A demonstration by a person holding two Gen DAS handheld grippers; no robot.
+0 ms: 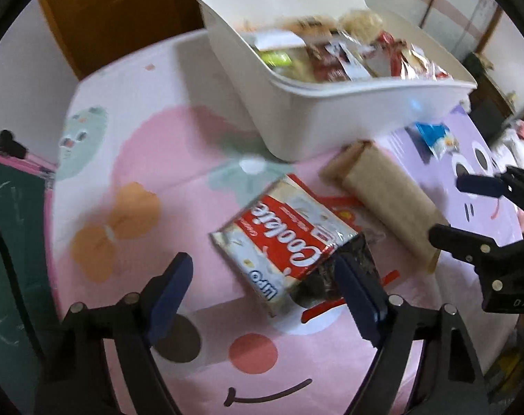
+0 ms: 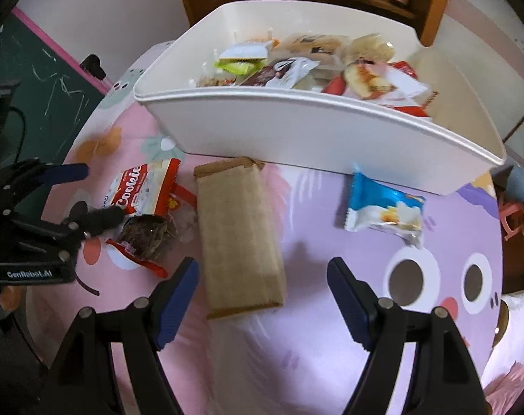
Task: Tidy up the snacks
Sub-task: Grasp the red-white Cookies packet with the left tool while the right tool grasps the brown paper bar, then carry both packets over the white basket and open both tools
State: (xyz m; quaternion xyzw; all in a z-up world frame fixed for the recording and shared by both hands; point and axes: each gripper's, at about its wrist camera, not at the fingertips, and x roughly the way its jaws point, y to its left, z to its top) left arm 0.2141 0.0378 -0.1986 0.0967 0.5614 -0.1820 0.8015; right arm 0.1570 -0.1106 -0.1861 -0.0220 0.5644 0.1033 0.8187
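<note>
A big white bin (image 2: 317,138) sat on the pink and purple cartoon cloth (image 2: 331,363), with many snack packs piled inside it. Everything else lay on the near side of the bin.

The brown paper pack (image 2: 241,238) lay flat, its far end almost touching the bin wall. The blue and white pack (image 2: 383,207) lay just below the bin's right end. The red and white cookie pack (image 1: 286,242) lay farther from the bin, left of the brown pack, resting partly on a dark snack in a clear wrapper (image 2: 148,235).

The left gripper (image 1: 262,287) was spread wide, holding nothing, with the cookie pack between its fingers. The right gripper (image 2: 262,297) was spread wide too, holding nothing, over the brown pack's near end.
</note>
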